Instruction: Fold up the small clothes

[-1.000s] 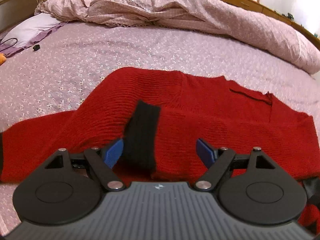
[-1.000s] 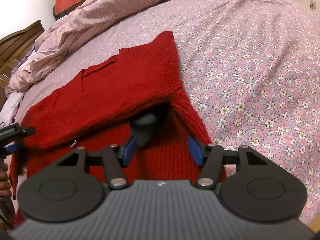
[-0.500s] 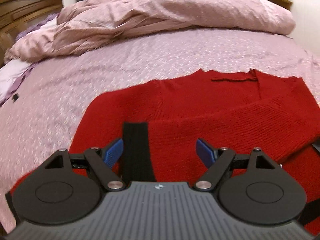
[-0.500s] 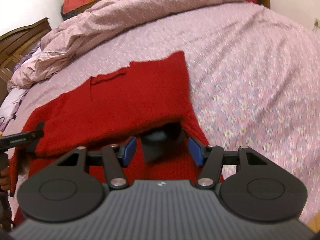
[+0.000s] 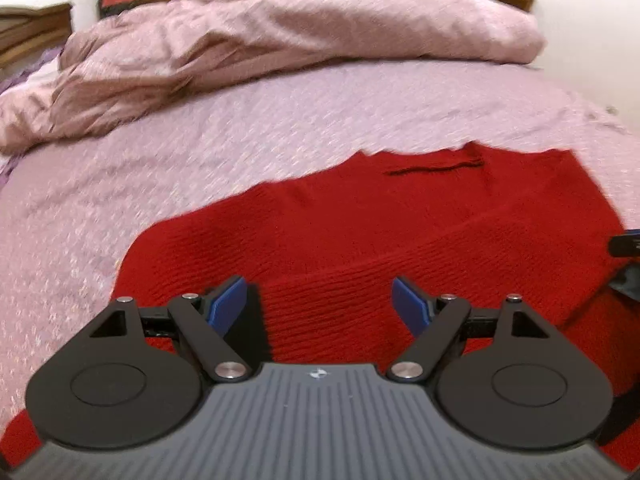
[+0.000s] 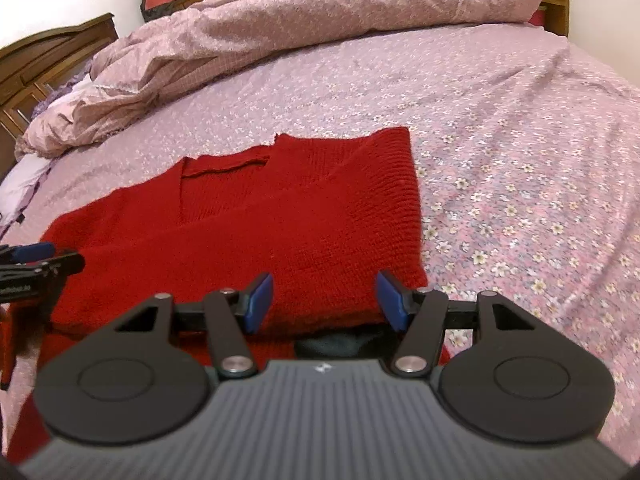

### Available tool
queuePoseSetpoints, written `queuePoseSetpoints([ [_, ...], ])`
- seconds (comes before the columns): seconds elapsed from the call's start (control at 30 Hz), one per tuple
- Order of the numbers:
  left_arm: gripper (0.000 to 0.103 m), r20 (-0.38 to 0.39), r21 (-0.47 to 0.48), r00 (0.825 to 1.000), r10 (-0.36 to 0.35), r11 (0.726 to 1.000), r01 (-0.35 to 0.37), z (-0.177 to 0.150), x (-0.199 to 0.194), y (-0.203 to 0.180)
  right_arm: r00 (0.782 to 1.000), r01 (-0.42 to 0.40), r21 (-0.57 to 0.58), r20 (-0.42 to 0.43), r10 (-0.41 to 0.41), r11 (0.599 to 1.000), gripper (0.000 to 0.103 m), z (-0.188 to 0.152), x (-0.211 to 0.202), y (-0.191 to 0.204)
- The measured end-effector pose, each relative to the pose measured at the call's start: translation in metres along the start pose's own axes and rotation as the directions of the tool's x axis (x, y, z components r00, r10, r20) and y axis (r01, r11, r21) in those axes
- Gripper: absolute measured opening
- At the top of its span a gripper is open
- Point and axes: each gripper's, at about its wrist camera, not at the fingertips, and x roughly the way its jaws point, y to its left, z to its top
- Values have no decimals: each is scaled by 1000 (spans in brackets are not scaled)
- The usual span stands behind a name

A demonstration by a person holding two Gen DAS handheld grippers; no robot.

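Red sweater [image 6: 248, 240] now flatter, sleeves folded across, both tongs [image 5: 320, 306] [image 6: 324, 300] spread wide

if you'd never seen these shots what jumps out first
The red knit sweater spread on the flowered pink bedsheet, its sleeves folded across the body. Next, the right gripper and left gripper, both open, low over its near edge. A rumpled pink duvet is heaped at the far end.

Rumpled duvet [image 6: 304, 28] on floral bedsheet [image 6: 520, 152]
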Motion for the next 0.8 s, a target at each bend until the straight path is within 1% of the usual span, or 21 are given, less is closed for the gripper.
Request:
queuePoseSetpoints([
  [0.1,84,-44,-19,998,43,999,-44,-5,14,13,1000,0,-4,-12,-1,1000,59,-1,7,1],
  [0.17,84,-78,-42,996,51,998,-54,-10,22,22,1000,0,-5,-16,0,1000,59,-3,11,0],
  [0.23,91,-90,-84,995,43,995,-51,-15,25,31,1000,-1,-11,-16,1,1000,59,-5,14,0],
  [0.3,91,-97,-125,995,23,992,-35,-18,27,39,1000,-2,-17,-13,2,1000,59,-7,17,0],
  [0.37,91,-95,-135,995,24,990,-36,-18,28,42,1000,-5,-19,-9,5,1000,60,-8,20,-1],
  [0.4,89,-88,-127,996,28,991,-39,-18,27,41,1000,-11,-15,-8,11,1000,62,-9,21,-2],
  [0.47,78,-63,-89,997,38,995,-44,-17,23,35,1000,-23,-19,-7,23,1000,64,-9,22,-2],
  [0.5,72,-51,-70,998,37,997,-40,-17,20,31,1000,-25,-27,-8,25,999,65,-9,23,-2],
  [0.6,63,-28,-38,998,64,997,-65,-16,17,24,1000,-29,-30,-13,29,999,65,-7,21,-1],
  [0.63,61,-23,-43,998,66,997,-67,-15,16,25,999,-31,-25,-14,31,999,65,-5,19,-1],
  [0.7,59,-19,-58,998,59,996,-60,-13,17,27,999,-43,-18,-9,43,999,66,0,15,-1],
  [0.8,59,-32,-53,998,53,997,-55,-12,21,30,998,-62,-27,24,63,998,66,8,10,-3],
])
